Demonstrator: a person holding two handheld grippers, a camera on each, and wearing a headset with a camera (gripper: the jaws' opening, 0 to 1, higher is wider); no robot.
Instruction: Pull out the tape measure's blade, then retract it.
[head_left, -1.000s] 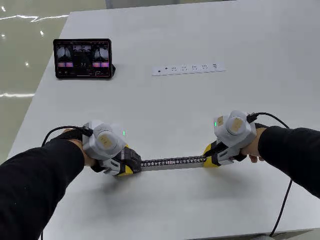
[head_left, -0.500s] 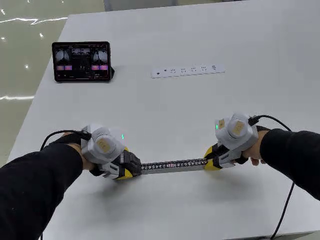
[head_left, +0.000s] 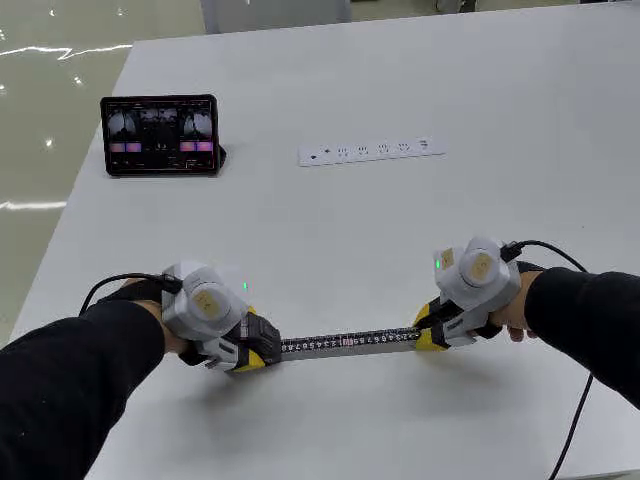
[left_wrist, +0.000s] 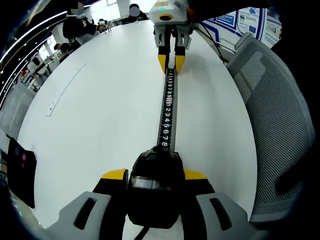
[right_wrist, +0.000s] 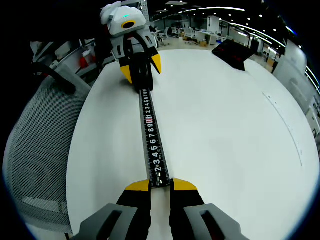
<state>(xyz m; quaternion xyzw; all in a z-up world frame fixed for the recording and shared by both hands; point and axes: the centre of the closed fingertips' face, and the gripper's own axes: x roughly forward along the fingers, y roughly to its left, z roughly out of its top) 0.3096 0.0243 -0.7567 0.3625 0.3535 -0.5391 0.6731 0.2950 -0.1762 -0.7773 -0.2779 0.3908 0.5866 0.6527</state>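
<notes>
Head view, near edge of the white table (head_left: 330, 230): left gripper (head_left: 250, 354) clamped around the black tape measure case (head_left: 263, 333), right gripper (head_left: 427, 336) pinched narrow on the free end of the blade (head_left: 348, 343). Blade stretched straight between the two, low over the tabletop or resting on it; cannot tell which. Right gripper view: yellow jaw tips closed on the blade's very end, numbered face up, running off toward the case. Judged to be in the pull-out step, with a fair length drawn and retraction not yet done. Next, likely: guide the right gripper back toward the case, in line with the blade, tip held until close to the mouth, to avoid a snap or kink.
</notes>
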